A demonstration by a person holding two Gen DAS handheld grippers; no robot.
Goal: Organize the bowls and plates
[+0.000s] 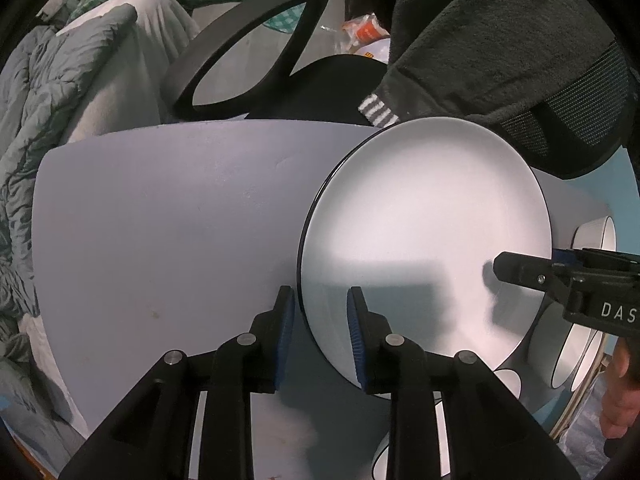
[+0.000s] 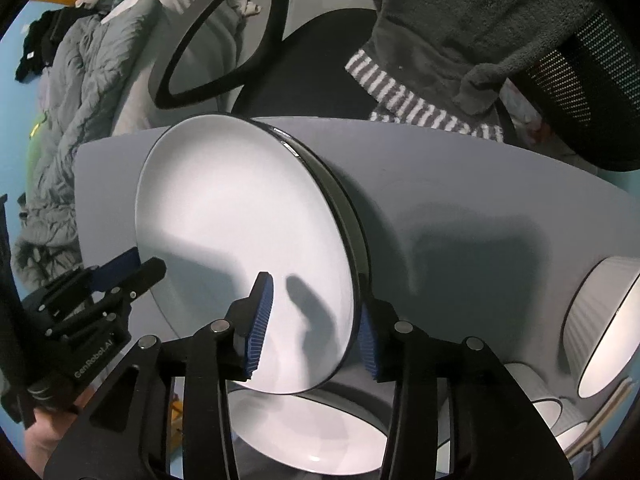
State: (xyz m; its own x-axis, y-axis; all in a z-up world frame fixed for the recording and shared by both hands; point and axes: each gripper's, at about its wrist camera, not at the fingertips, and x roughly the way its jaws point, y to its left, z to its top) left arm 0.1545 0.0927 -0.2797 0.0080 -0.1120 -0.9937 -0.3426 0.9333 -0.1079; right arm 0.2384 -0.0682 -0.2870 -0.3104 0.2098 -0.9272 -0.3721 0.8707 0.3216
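Both tongs straddle the rim of the tilted plate [image 1: 424, 232] above the tabletop [image 1: 168, 216]: left tongs [image 1: 322, 336] and right tongs [image 2: 314, 332] stand spread, not clenched.

- White capitals "DAS" on the black body of the right gripper [image 1: 502, 270], reaching in at the right edge of the left wrist view; the word runs off the frame, so the rest cannot be read.
- "GenRobot.AI" in pale letters along the black body of the left gripper [image 2: 138, 266], low at the left of the right wrist view, lettering running up on a slant.
- An orange packet [image 1: 366, 32] on the floor beyond the table carries print, too small to read.
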